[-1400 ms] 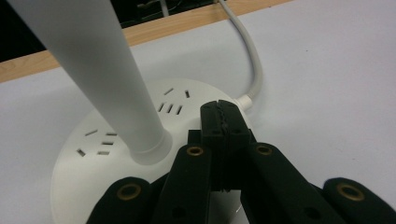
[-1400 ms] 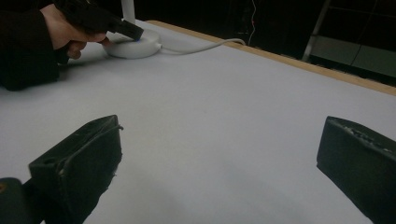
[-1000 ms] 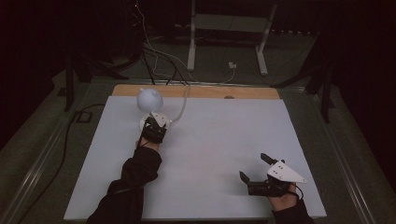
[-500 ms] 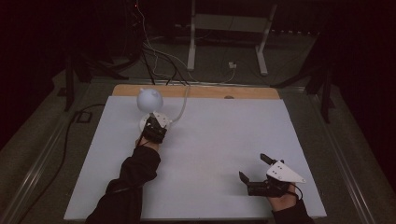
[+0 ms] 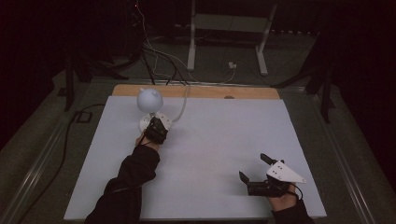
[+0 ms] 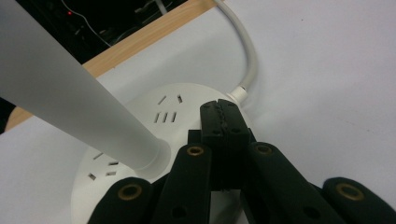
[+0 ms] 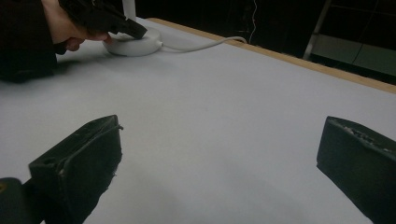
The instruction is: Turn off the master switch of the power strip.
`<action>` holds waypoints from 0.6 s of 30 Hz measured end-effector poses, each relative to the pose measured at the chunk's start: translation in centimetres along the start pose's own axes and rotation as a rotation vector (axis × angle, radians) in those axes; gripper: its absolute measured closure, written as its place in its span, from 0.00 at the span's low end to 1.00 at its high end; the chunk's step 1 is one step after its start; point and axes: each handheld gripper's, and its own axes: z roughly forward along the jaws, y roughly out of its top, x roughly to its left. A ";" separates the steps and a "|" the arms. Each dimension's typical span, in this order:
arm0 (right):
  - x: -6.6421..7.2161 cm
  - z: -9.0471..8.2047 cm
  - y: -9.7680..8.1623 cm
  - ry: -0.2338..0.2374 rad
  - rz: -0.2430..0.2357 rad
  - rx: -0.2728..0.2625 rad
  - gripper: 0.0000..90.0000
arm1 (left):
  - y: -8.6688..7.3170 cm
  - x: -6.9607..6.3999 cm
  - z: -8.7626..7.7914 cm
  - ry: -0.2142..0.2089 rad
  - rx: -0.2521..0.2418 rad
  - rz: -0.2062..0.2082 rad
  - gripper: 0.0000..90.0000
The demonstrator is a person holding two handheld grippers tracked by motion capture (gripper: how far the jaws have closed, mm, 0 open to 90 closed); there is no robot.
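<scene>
Toward the far left of the white-topped bench [image 5: 210,154] stands a white desk lamp with a round slotted base [image 6: 154,121], a tapering stem and a globe-shaped head [image 5: 149,99]. Its white cord [image 6: 250,60] runs off the base toward the bench's wooden far edge. On that base rests the left gripper [image 6: 222,114], clenched with jaws pressed together and grasping nothing. Well away from the lamp, near the front right corner, the right gripper [image 5: 253,167] sits released, jaws spread wide.

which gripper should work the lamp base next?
Left. The left gripper, jaws shut, has its tips on the round lamp base; the right gripper sits open, far across the table.
</scene>
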 end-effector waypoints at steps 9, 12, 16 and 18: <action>0.0 0.0 0.0 -0.001 -0.002 -0.001 0.00 | 0.0 0.1 0.0 -0.005 0.003 -0.005 1.00; 0.0 -0.1 0.0 0.001 -0.001 -0.002 0.00 | 0.1 0.1 0.0 -0.003 0.004 -0.004 1.00; 0.0 -0.1 0.0 0.001 0.000 -0.002 0.00 | -0.3 0.5 0.1 -0.043 -0.035 -0.043 1.00; 0.0 -0.1 0.1 0.003 0.001 -0.005 0.00 | -0.7 0.5 -0.1 -0.036 -0.084 -0.050 1.00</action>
